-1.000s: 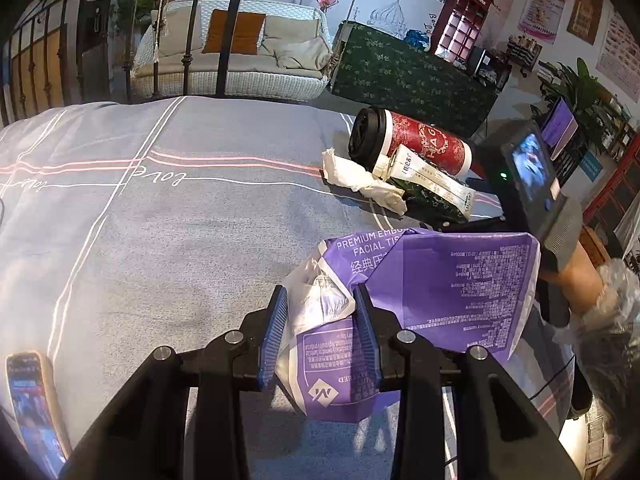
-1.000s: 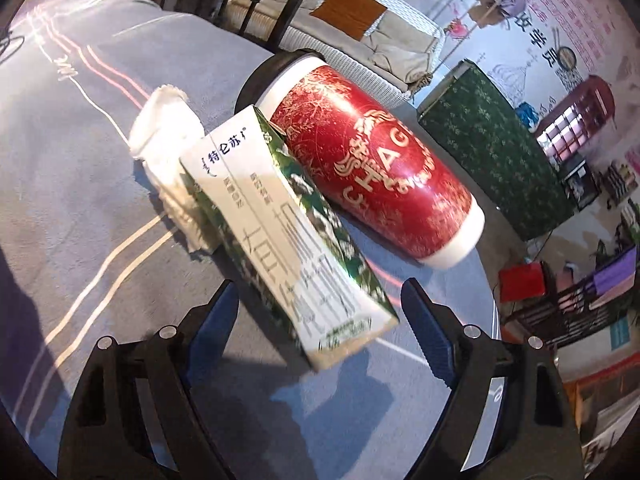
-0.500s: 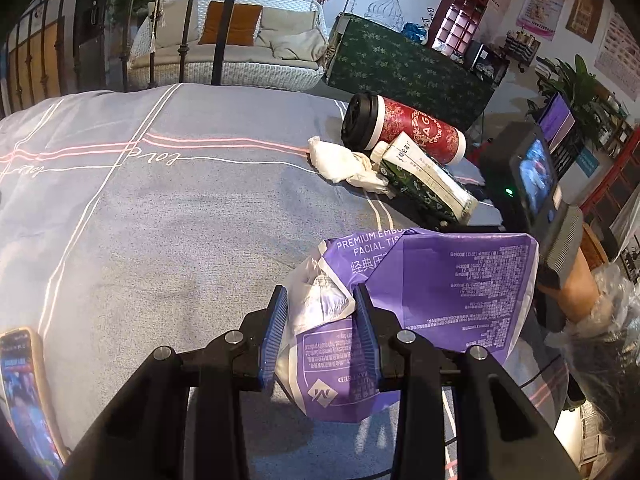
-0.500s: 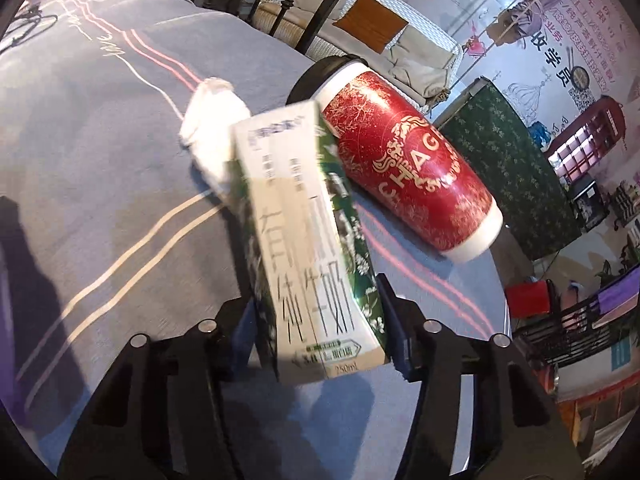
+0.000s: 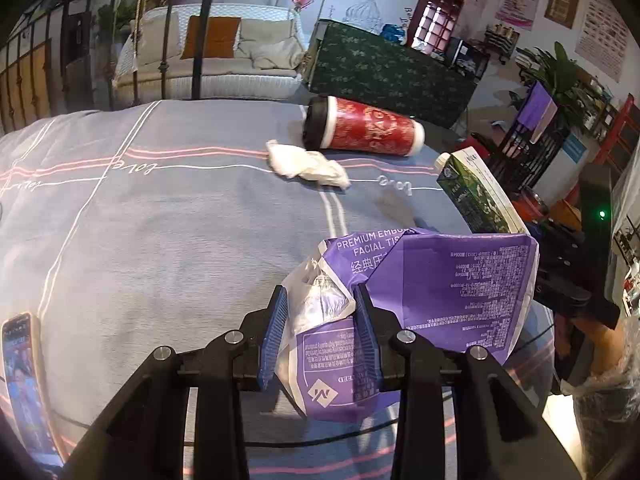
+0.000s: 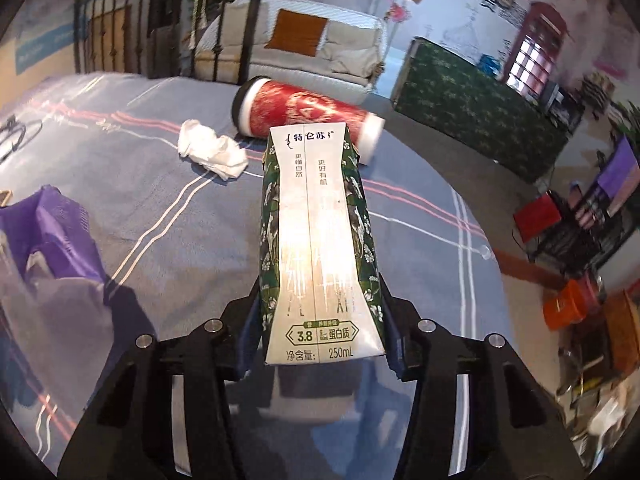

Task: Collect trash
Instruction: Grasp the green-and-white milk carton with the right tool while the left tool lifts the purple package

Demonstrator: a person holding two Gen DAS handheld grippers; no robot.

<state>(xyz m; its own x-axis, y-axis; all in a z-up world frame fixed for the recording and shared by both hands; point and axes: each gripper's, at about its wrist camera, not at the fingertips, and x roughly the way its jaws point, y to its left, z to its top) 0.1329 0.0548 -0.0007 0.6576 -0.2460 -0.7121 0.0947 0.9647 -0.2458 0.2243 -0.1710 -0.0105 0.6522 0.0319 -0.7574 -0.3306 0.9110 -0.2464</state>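
Right gripper (image 6: 320,344) clamped on milk carton (image 6: 320,240), frame centre, off the bed (image 6: 160,220). Left gripper (image 5: 320,336) pinching purple tissue pack (image 5: 440,292) (lower centre). Red cup (image 5: 364,128) and wad of tissue (image 5: 304,164) lie on the bed, upper centre.

Dim indoor light, bluish cast. Glare on carton (image 6: 320,248) face between the right fingers. Soft shadows under both grippers. Strong fisheye bending, black vignette at corners. Right view blurs toward its right edge.
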